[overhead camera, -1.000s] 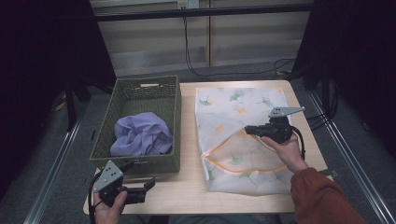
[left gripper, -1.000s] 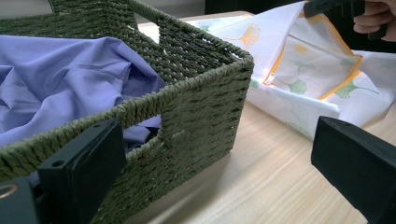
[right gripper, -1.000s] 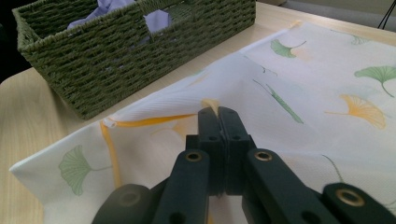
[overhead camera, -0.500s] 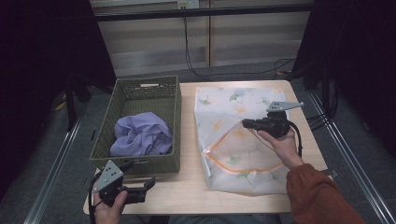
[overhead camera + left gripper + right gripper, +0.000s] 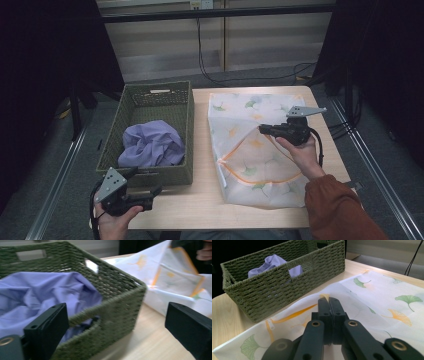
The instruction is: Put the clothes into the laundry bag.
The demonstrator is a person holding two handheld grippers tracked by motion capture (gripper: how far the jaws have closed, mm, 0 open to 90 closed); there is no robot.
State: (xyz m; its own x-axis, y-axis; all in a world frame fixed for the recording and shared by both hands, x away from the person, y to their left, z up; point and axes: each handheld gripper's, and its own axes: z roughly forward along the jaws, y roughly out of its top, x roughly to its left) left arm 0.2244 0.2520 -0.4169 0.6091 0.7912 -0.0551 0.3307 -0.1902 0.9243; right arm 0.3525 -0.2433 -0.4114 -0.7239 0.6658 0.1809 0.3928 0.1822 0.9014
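Right hand-held gripper (image 5: 329,302): jaws closed on the raised upper layer of a white mesh laundry bag with ginkgo-leaf print and orange zip (image 5: 250,150).
Left hand-held gripper (image 5: 150,191): jaws apart, nothing held, at the counter (image 5: 200,200) edge.
Bag: flat on the counter, mouth lifted.
Remaining: crumpled lilac cloth (image 5: 150,145) lies in the green woven basket (image 5: 187,135); judged not yet bagged.

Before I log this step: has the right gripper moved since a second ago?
Barely, if at all: the right gripper, shut on the laundry bag, holds about the same spot beside the basket.
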